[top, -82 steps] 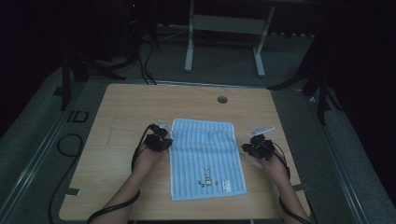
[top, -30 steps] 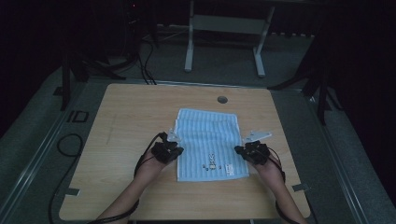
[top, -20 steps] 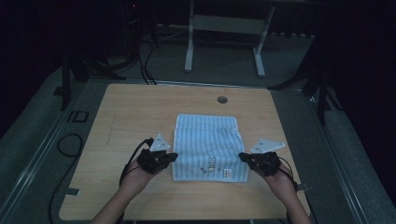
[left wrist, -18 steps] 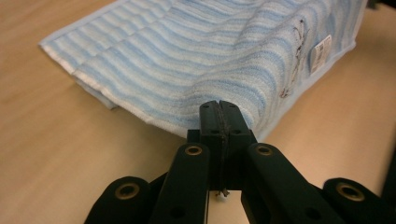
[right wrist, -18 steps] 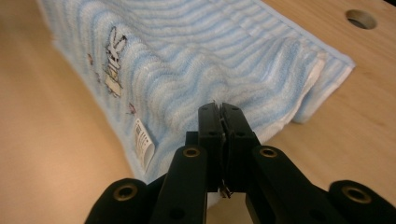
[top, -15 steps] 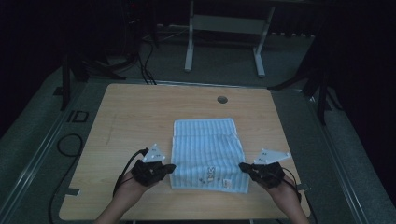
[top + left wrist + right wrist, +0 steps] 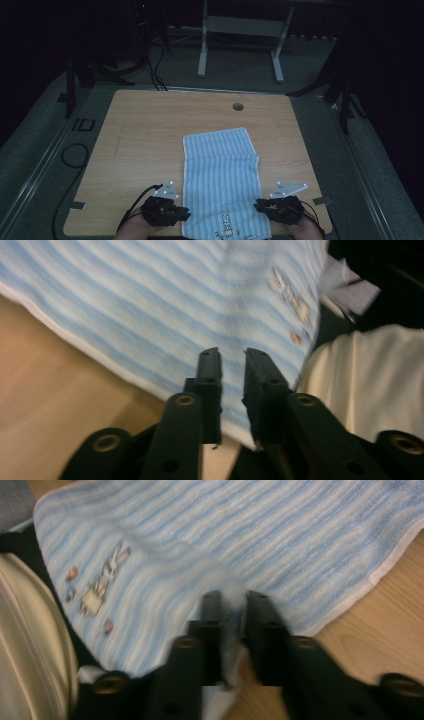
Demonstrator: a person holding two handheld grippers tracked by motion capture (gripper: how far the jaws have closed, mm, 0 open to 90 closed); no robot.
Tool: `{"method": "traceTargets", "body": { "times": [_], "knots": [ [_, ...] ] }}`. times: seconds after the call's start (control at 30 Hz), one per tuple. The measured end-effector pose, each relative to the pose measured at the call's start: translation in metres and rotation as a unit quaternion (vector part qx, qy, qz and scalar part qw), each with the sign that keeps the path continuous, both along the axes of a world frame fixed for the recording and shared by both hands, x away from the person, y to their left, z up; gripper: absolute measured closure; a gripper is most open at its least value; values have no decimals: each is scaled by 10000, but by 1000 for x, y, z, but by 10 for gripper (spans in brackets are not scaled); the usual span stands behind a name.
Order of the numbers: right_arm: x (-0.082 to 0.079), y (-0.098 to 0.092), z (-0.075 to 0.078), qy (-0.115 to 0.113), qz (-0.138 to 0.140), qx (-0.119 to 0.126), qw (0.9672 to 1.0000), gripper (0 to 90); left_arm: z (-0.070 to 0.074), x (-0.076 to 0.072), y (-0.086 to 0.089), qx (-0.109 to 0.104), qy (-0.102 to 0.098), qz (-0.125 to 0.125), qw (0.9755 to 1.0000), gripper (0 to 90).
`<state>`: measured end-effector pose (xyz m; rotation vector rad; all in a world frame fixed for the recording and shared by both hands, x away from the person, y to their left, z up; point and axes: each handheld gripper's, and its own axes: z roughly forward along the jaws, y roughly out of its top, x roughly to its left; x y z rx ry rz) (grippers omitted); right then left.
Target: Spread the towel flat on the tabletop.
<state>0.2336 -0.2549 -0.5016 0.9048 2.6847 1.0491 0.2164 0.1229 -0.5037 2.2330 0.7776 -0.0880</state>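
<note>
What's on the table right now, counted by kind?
Blue-and-white striped cloth towel with a rabbit print: 1
Black hand-held gripper: 2, the left hand-held gripper and the right hand-held gripper, one at each side edge of the towel's near end
Round hole in the light wooden table, near its far edge: 1
Total: 4

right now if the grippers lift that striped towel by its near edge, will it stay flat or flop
The striped towel would likely flop: it's thin cloth lying folded, its near end draping over the table edge. Probably light, and its ribbed weave should resist slipping.
</note>
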Motion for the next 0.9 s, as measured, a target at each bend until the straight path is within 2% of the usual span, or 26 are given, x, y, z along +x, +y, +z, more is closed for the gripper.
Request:
{"method": "traceTargets", "body": {
  "times": [0.1, 0.13, 0.2, 0.23, 0.27, 0.4, 0.47, 0.57, 0.63, 0.7, 0.9],
  "knots": [
    [9, 2, 4, -126, -18, -4, 9999, 690, 1, 6, -2, 67, -104, 5, 9999, 689],
    [14, 3, 6, -174, -33, 8, 9998, 690, -1, 17, -5, 132, -160, 163, 9997, 689],
    [25, 4, 8, -255, -70, 50, 9996, 677, -8, 28, -8, 181, -111, 274, 9994, 674],
    [25, 4, 8, -255, -70, 50, 9996, 677, -8, 28, -8, 181, -111, 274, 9994, 675],
    [39, 7, 2, -253, -98, 71, 9996, 678, -16, 37, -12, 342, -100, 340, 9988, 675],
    [57, 15, -15, -137, -119, -87, 9998, 661, -30, 48, -19, 551, -23, 418, 9976, 676],
    [66, 19, -25, -116, -125, -279, 9995, 654, -33, 52, -21, 675, -80, 446, 9967, 676],
    [71, 21, -30, -134, -123, -384, 9991, 652, -35, 57, -22, 711, -45, 477, 9963, 676],
    [80, 24, -38, -167, -126, -610, 9979, 638, -37, 66, -22, 673, -23, 542, 9963, 685],
    [85, 23, -39, -179, -152, -533, 9983, 638, -37, 72, -23, 712, -80, 578, 9958, 685],
    [109, 22, -40, -288, -344, -510, 9977, 625, -36, 101, -23, 775, -126, 751, 9941, 687]
  ]
}}
